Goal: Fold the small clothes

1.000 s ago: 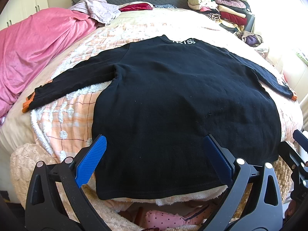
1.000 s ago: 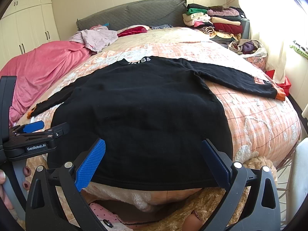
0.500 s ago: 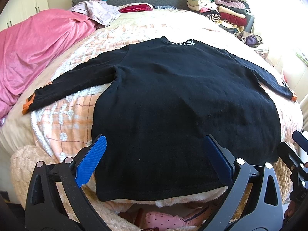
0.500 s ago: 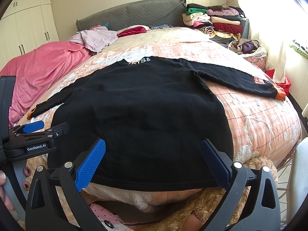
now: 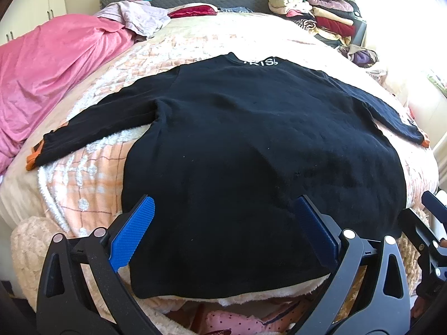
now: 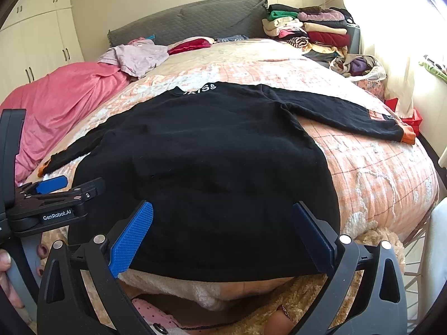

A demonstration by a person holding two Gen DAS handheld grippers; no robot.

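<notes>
A black long-sleeved top (image 5: 251, 150) lies flat on the bed, collar with white letters at the far end, both sleeves spread out with orange cuffs. It also shows in the right wrist view (image 6: 201, 167). My left gripper (image 5: 223, 223) is open and empty, hovering over the hem's left part. My right gripper (image 6: 220, 226) is open and empty over the hem's right part. The left gripper also shows at the left edge of the right wrist view (image 6: 53, 192).
A pink blanket (image 5: 47, 69) lies along the bed's left side. Crumpled clothes (image 5: 139, 19) lie near the grey headboard (image 6: 190, 19). A stack of folded clothes (image 6: 307, 28) sits at the far right. A fluffy beige blanket (image 5: 30, 245) hangs off the near edge.
Both grippers have stayed open and nearly still; the left view has drifted slightly so the top sits a little lower in it.
</notes>
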